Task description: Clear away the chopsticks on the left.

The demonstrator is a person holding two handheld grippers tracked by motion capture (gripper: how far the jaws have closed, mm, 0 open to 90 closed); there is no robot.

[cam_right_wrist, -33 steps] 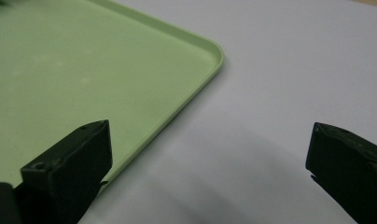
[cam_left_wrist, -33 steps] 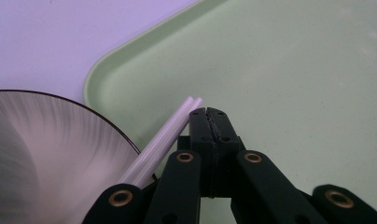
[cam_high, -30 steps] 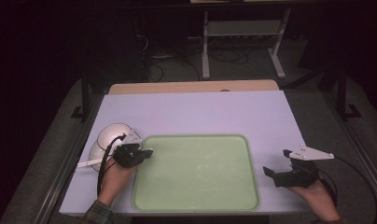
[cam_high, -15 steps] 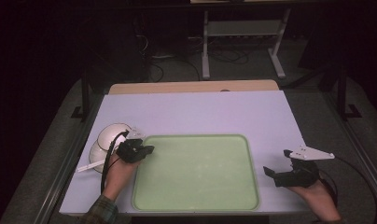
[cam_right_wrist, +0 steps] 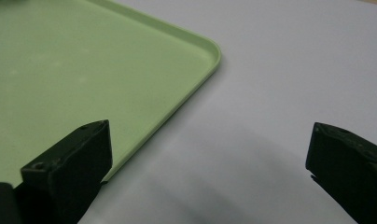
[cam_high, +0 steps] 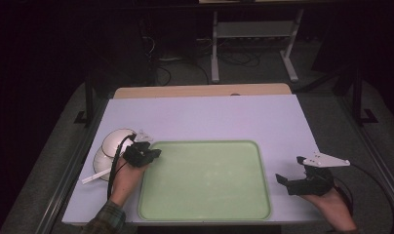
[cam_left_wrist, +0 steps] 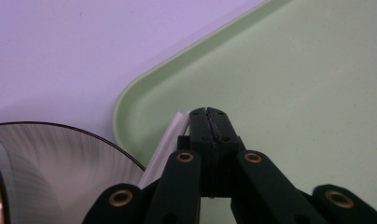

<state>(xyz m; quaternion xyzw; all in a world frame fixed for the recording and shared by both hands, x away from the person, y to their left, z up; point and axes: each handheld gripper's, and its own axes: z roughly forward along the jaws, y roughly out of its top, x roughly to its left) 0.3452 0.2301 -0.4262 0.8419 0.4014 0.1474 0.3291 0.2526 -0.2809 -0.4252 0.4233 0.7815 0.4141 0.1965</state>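
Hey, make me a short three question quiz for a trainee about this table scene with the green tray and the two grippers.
1. True or false: the right gripper has its jaws spread open beside the green tray.
2. Which gripper has its jaws shut? A) the left gripper B) the right gripper C) both
3. Fill in: the white bowls sit on the table to the ______ of the tray in the high view.

Key
1. True. The right gripper view shows the jaws far apart, with nothing between them.
2. A. The left gripper view shows the jaws pressed together over the tray's corner, with a thin white strip beside them.
3. Left.
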